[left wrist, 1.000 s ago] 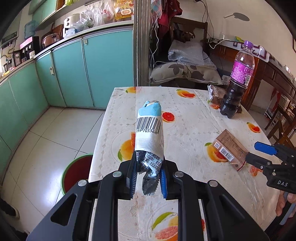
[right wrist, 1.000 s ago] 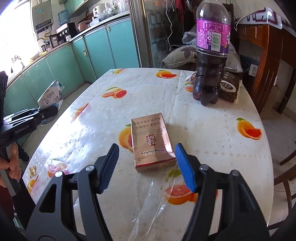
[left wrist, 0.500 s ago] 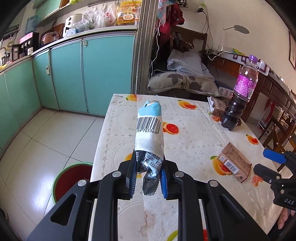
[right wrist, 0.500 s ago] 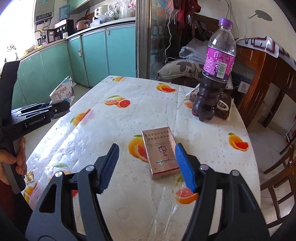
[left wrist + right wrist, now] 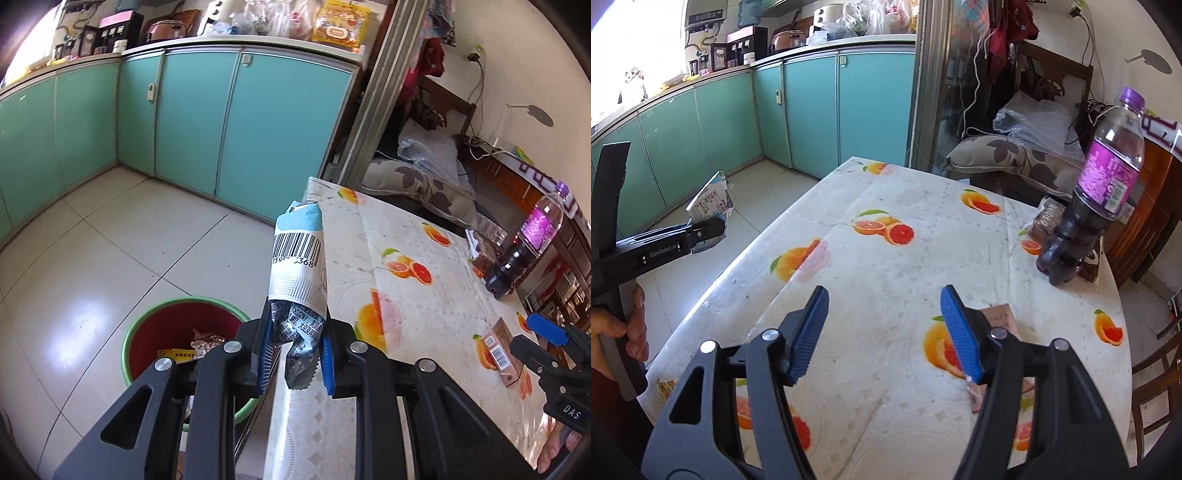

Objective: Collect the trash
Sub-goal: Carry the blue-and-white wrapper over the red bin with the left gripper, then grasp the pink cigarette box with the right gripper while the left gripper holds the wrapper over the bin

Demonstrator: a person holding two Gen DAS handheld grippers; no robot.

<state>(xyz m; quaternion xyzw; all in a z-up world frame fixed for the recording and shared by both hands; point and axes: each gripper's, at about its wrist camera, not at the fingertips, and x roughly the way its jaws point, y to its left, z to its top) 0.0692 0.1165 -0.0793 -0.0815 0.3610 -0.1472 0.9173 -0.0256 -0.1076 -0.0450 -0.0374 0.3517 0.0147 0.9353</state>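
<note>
the crumpled wrapper (image 5: 298, 280) stands upright between the blue pads of the left gripper (image 5: 295, 354), pinched at its dark, creased lower end. its upper part is white with a barcode and printed digits, topped by a torn pale-blue edge. it hangs at the left edge of the table (image 5: 406, 302), with the red bin (image 5: 184, 332) on the floor just below and to the left; the bin has a green rim and some scraps inside.

only the left wrist view shows the bin and the barcode side. the right wrist view shows the same wrapper (image 5: 711, 195) from the side, as a small printed packet poking out past the left gripper (image 5: 714, 230), held out over the tiled floor beyond the table (image 5: 886, 266) edge; a hand (image 5: 622, 328) grips that tool's handle.

the right gripper (image 5: 884, 328) hovers over the fruit-print tablecloth with its blue pads spread wide and nothing between them. the brown cigarette pack (image 5: 1001, 317) lies flat on the table just behind its right finger, mostly hidden in this view. the left wrist view shows the pack (image 5: 500, 350) more fully, with a barcode on its side, lying just beside the right gripper (image 5: 535, 336).

a purple-labelled bottle (image 5: 1097, 199) of dark drink stands upright at the far right side of the table, with a dark snack bag (image 5: 1049, 218) beside it. teal cabinets (image 5: 207, 122) line the wall.
</note>
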